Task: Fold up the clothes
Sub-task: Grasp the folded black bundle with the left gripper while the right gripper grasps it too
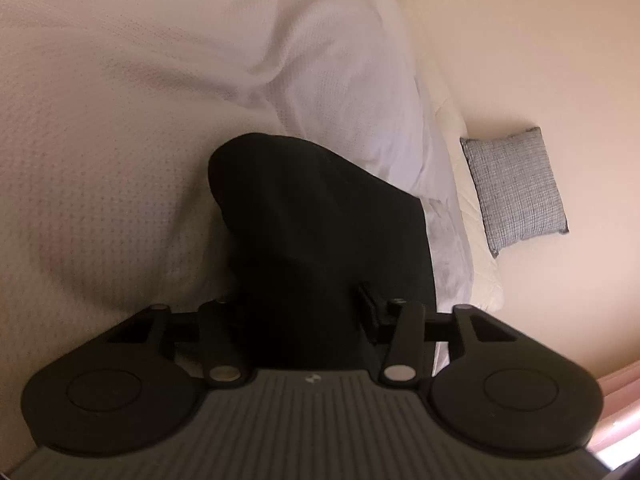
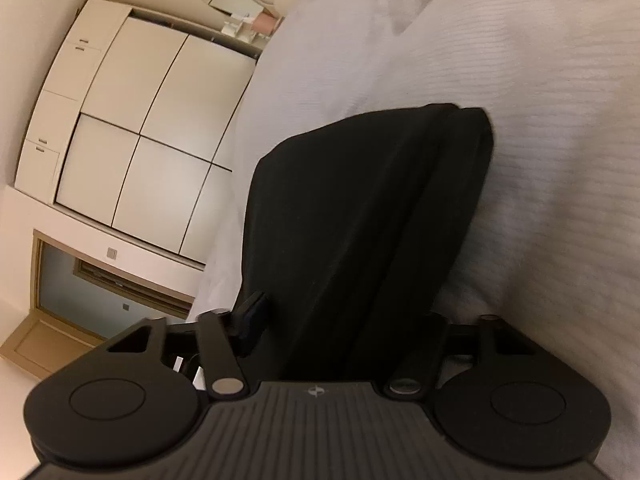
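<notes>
A black garment (image 1: 320,232) fills the middle of the left wrist view, bunched between the fingers of my left gripper (image 1: 304,312), which is shut on it. It hangs in front of a white textured bedspread (image 1: 120,120). In the right wrist view the same black garment (image 2: 360,220) runs up from my right gripper (image 2: 340,320), which is shut on its folded edge. The cloth covers both grippers' fingertips. The white bedspread (image 2: 540,120) lies behind it.
A grey cushion (image 1: 516,188) lies on a cream surface at the right of the left wrist view. White wardrobe doors (image 2: 140,120) and a door frame (image 2: 60,300) show at the left of the right wrist view.
</notes>
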